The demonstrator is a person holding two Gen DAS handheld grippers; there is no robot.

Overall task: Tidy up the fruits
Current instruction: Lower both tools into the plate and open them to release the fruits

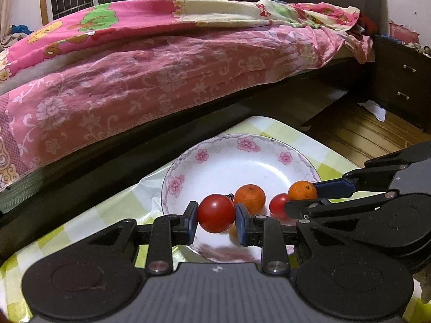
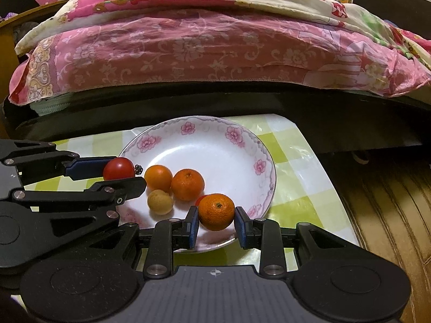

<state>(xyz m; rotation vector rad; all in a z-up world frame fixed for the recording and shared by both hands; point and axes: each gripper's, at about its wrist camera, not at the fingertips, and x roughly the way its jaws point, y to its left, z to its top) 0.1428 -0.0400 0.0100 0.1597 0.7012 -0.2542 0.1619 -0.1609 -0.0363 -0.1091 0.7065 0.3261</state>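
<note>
Fruits sit gathered on a white plate (image 2: pixel 237 145) with pink flowers round its rim, and the plate rests on a tabletop (image 2: pixel 299 161) covered in a green-and-white checked cloth, close to the edge that faces the bed (image 2: pixel 188 53).

The left claw (image 1: pixel 216 216) is closed on a red tomato (image 1: pixel 216 213), its blue pads pressing both sides of it, held over the near part of the plate. In the right wrist view the same tomato (image 2: pixel 119 168) shows at the plate's left rim, pinched at the tip of the left claw (image 2: pixel 121 173).

The right claw (image 2: pixel 216 219) is clamped on a mandarin (image 2: pixel 216 211), one pad touching each side, above the plate's near rim. In the left wrist view that mandarin (image 1: pixel 302 190) sits at the tip of the right claw (image 1: pixel 303 193), which reaches in from the right.

Lying loose in the plate are two more orange mandarins, one (image 2: pixel 158 178) to the left and one (image 2: pixel 187 184) just beside it, touching or nearly so. A small tan round fruit (image 2: pixel 160 202) lies in front of them. A second red tomato (image 1: pixel 279 205) lies mostly hidden behind the held mandarin.

Beyond the tabletop the bed carries a pink flowered sheet, and a wooden floor (image 2: pixel 390 215) lies off the right edge.
</note>
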